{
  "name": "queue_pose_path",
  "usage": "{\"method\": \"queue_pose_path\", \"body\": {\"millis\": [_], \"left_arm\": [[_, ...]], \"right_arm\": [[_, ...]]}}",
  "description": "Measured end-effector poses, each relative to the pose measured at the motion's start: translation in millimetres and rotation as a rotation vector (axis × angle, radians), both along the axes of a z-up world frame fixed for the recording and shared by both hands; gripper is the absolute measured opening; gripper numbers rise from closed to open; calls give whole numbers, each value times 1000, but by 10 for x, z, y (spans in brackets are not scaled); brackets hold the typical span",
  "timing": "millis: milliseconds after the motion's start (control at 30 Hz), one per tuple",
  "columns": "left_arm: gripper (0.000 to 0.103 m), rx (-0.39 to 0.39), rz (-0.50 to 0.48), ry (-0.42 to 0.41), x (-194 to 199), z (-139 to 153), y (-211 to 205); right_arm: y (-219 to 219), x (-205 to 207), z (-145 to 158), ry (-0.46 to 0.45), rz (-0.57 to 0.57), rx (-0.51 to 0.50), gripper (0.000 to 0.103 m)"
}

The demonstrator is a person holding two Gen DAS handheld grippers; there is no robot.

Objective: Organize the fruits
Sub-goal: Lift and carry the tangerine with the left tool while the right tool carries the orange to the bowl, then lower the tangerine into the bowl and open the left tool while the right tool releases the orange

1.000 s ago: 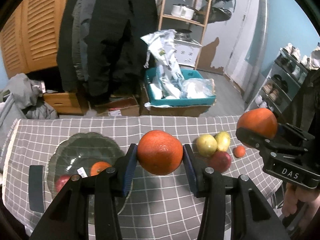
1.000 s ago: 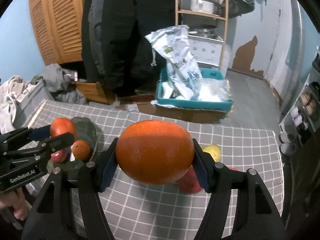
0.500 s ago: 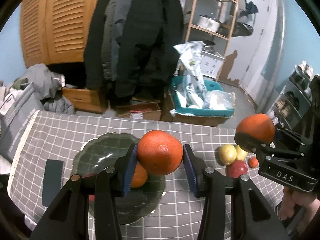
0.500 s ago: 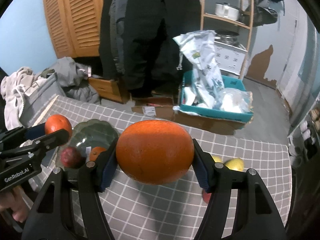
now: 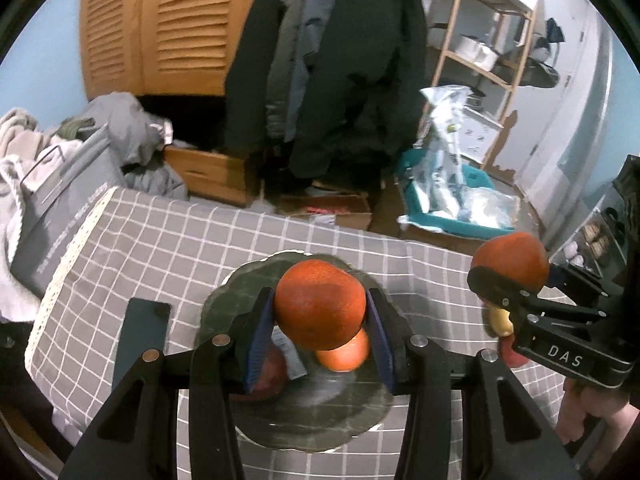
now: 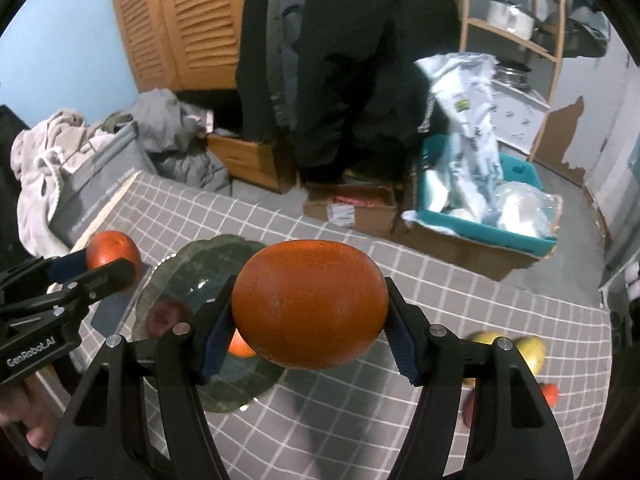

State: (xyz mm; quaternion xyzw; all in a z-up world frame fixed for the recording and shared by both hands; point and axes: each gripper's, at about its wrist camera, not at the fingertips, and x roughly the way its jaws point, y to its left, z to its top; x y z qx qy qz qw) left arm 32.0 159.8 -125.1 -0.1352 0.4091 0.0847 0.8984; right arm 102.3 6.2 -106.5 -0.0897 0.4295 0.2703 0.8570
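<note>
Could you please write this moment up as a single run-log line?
left gripper: shut on orange, over glass plate | right gripper: shut on second orange | plate holds small orange, red fruit

Both cams look down from close above the counter (image 5: 168, 240); left cam sits over the bowl (image 5: 224, 308), right cam beside it; both see the bowl (image 6: 188, 264)

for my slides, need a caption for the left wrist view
Left gripper holds an orange above the glass fruit plate.
</note>
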Motion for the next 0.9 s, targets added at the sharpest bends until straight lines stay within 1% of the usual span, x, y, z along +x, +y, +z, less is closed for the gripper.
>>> {"method": "queue_pose_path", "body": {"millis": [233,467,633,733,900], "left_arm": [[46,7,48,41,66,-193,274],[46,-9,72,97,200,-506,456],[46,-50,95,142,281,-726,556],[46,-44,107,167,313,-830,577],[46,-57,123,189,332,-935,614]], "right_arm": [[379,139,-276,75,31,-5,67],[649,269,-556,151,56,-18,67],[775,336,-722,192,71,-26,67],[827,359,-796,207,76,-39,67],[871,371,-925,231,80,-61,67]]}}
